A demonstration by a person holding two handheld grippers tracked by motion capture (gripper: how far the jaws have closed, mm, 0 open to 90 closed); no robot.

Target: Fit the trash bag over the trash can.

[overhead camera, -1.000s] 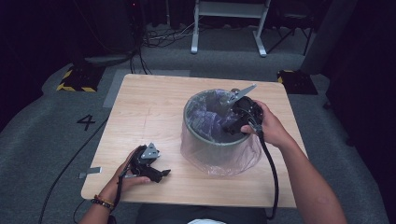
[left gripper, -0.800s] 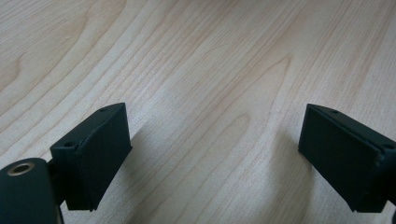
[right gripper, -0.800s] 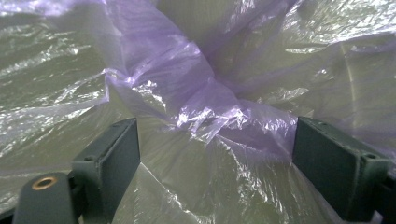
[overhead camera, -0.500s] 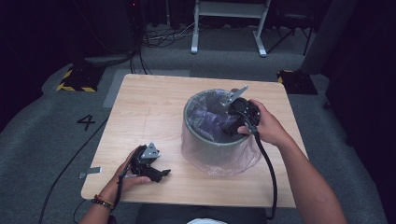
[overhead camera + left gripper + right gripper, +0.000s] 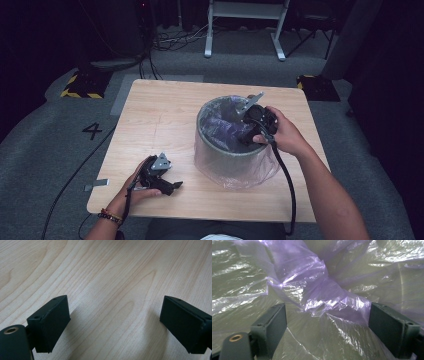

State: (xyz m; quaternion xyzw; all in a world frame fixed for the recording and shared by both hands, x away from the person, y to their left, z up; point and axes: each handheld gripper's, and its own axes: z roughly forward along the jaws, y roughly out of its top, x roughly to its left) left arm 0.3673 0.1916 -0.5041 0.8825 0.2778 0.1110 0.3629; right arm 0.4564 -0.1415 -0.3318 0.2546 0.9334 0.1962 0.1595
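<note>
your right claw [image 5: 327, 322] hangs spread over the thin, slippery purple bag [image 5: 317, 290] in the bin [image 5: 220, 155], so pinch its bunched fold.

The left claw [image 5: 113, 325] is being held close over the tabletop [image 5: 105, 272], its two black jaws standing wide apart with bare pale wood grain lying between them. Soft shadows are being cast on the wood just beside each jaw.
</note>
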